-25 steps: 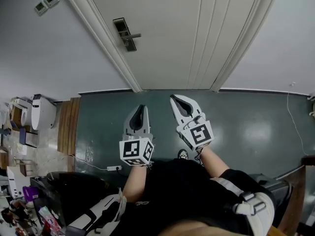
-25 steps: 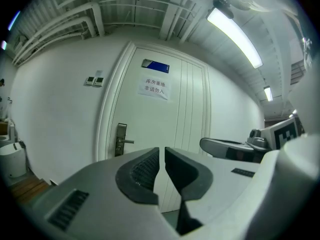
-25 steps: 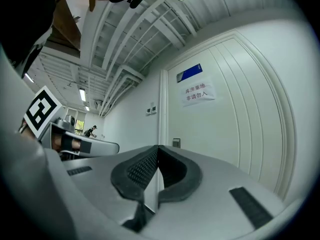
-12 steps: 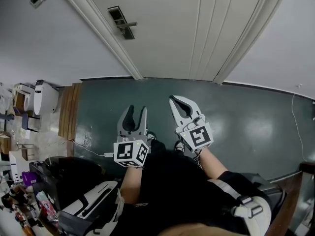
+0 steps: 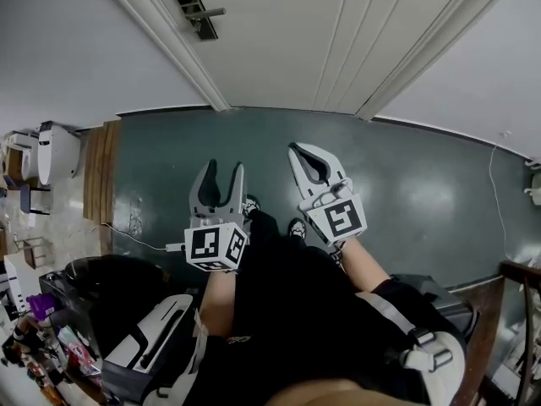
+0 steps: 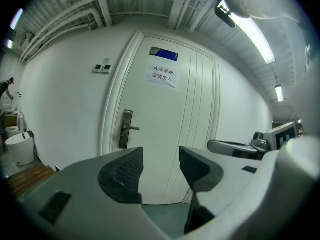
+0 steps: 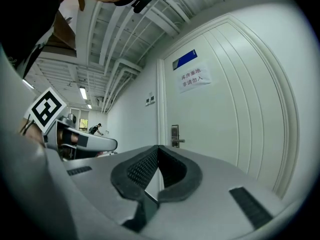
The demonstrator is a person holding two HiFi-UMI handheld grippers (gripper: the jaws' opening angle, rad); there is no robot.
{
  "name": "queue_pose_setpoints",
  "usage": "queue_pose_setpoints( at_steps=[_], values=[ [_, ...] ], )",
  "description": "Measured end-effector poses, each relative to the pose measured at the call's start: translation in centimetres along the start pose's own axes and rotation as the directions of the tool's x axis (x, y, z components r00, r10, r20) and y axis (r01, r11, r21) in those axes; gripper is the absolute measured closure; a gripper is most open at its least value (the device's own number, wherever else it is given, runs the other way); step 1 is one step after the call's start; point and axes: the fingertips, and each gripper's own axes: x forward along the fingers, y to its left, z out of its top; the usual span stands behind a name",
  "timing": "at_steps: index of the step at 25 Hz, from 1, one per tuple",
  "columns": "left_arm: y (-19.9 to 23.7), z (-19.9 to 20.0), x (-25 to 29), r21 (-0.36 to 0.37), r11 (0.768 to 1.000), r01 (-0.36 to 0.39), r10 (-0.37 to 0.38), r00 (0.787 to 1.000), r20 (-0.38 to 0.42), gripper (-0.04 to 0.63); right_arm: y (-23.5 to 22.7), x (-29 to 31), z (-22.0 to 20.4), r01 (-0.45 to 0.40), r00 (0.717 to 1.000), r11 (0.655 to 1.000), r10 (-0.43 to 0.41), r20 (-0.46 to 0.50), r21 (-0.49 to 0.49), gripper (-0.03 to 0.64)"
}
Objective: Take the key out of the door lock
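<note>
Progress toward pulling the key is nil so far as these views show. The person stands back from the door (image 5: 279,32), with dark green floor (image 5: 406,184) between. Neither tool is anywhere near the lock plate (image 5: 193,11) with its lever handle (image 5: 211,13), which sits at the door's left edge in the head view. The key itself cannot be made out: the plate is too small and distant in every view to show a keyhole or anything sticking out of it. Presumably the key sits in the lock, but that is a guess from the task alone. The left gripper (image 5: 225,174) is held low in front of the body, pointed toward the door. Its fingers (image 6: 122,174) are opening, wide apart, with nothing between them but the door beyond. The right gripper (image 5: 300,152) is just beside it, its fingers pressed together at the tips and holding nothing. Everything is left to do: walk up, bring a gripper to the plate, close on the key's head and draw it straight out, perhaps turning it upright first if it sits rotated.
</note>
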Motion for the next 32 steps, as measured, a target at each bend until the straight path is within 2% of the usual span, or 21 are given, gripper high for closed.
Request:
queue_pose_setpoints(
  at_steps=[6, 10, 15, 21, 25, 32],
  values=[
    [4.7, 0.7, 2.6, -0.016, 0.999, 0.029, -0.029, 1.0, -0.004, 0.385, 0.9, 5.0, -0.3, 0.019, 1.0, 0.999, -0.018, -0.026, 0.032, 0.609],
    [7.7, 1.4, 5.6, -0.033, 0.998, 0.061, -0.062, 0.998, -0.008, 0.385, 0.5, 9.5, -0.2, 0.032, 0.999, 0.999, -0.032, -0.043, 0.002, 0.609],
    [12.1, 2.2, 8.1, -0.09, 0.99, 0.109, -0.111, 0.994, -0.02, 0.385, 1.4, 14.8, -0.1, 0.039, 0.997, 0.999, -0.039, -0.067, -0.008, 0.609],
    [16.6, 3.0, 10.0, -0.099, 0.985, 0.143, -0.146, 0.989, -0.03, 0.385, 3.0, 19.3, -0.5, 0.055, 0.994, 0.998, -0.056, -0.092, -0.012, 0.609],
    [18.6, 3.0, 11.2, -0.134, 0.977, 0.165, -0.171, 0.985, -0.032, 0.385, 3.8, 21.5, 0.0, 0.05, 0.996, 0.999, -0.049, -0.078, 0.018, 0.609],
    [20.2, 2.5, 13.5, -0.159, 0.972, 0.175, -0.186, 0.981, -0.052, 0.385, 3.4, 24.1, -0.2, 0.05, 0.995, 0.999, -0.049, -0.085, 0.002, 0.609]
  ],
)
